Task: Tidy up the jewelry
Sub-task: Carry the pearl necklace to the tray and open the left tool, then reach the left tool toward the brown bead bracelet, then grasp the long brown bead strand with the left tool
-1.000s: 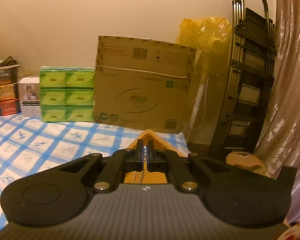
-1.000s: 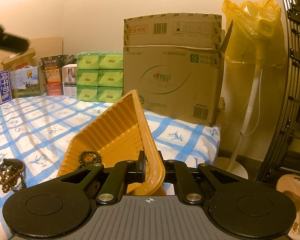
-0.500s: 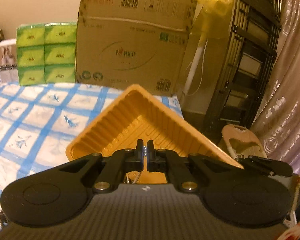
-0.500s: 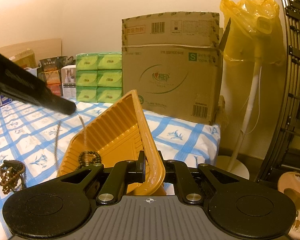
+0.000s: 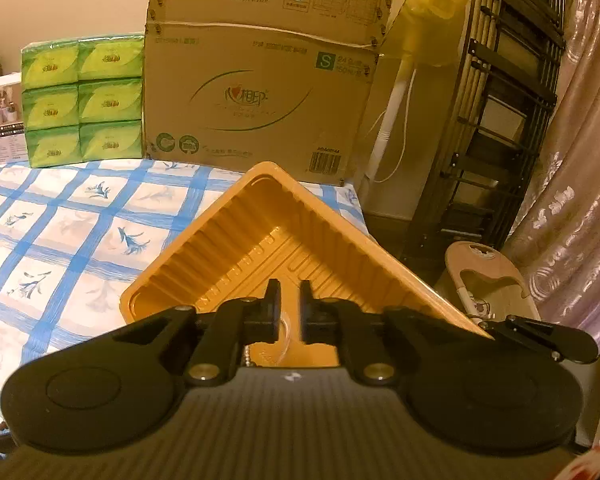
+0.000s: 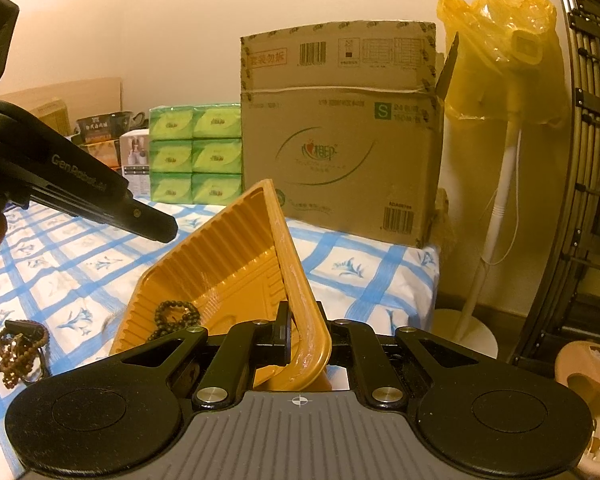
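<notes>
Left gripper point(image 5: 289, 309) jaws opening, chain point(image 5: 246, 354) just below, over tray point(image 5: 236, 240)

The left gripper point(image 5: 289, 306) came down and forward over the yellow tray point(image 5: 236, 236), which grew large in its view, and its jaws were opening, with the thin chain point(image 5: 247, 354) no longer pinched. It entered the right wrist view above the tray.

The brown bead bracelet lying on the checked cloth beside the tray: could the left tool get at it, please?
Probably yes: the bracelet lies uncovered outside the orange tray, and the left tool, jaws opening, hovers nearby with nothing between.
</notes>
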Tool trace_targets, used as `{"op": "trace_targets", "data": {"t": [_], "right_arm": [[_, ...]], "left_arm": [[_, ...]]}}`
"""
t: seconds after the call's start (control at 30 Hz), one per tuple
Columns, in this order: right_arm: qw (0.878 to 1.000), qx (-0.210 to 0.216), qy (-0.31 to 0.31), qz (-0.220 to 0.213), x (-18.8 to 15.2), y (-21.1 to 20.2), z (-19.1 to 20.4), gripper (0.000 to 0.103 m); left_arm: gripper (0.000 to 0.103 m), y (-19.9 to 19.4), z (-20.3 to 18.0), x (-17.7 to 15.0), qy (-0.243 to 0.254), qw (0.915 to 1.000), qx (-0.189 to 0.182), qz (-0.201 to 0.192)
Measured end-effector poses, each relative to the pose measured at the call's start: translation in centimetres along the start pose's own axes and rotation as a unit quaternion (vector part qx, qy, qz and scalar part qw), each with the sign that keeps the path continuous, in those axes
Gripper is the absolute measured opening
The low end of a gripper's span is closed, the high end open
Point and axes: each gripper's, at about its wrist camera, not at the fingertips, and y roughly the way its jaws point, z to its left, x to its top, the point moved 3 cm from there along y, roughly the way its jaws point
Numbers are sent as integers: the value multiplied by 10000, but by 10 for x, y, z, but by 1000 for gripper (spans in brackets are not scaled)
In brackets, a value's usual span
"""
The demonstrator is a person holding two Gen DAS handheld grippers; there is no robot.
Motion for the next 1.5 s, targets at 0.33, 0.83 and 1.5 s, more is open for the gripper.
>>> {"op": "trace_targets", "data": {"t": [0.33,0.83,1.5], "right_arm": [[10000,-2,2,5,0,0,0,9],[10000,-20,-23,4,-1,-1,1,9],[9999,-74,-109,44,0,-2,3,9]], "left_arm": [[15,-33,33,-4,-197,9988,380,-257],[17,-131,178,-102,-1225,9625,2419,-118],[25,-76,101,-172,1246,9715,1857,784]]}}
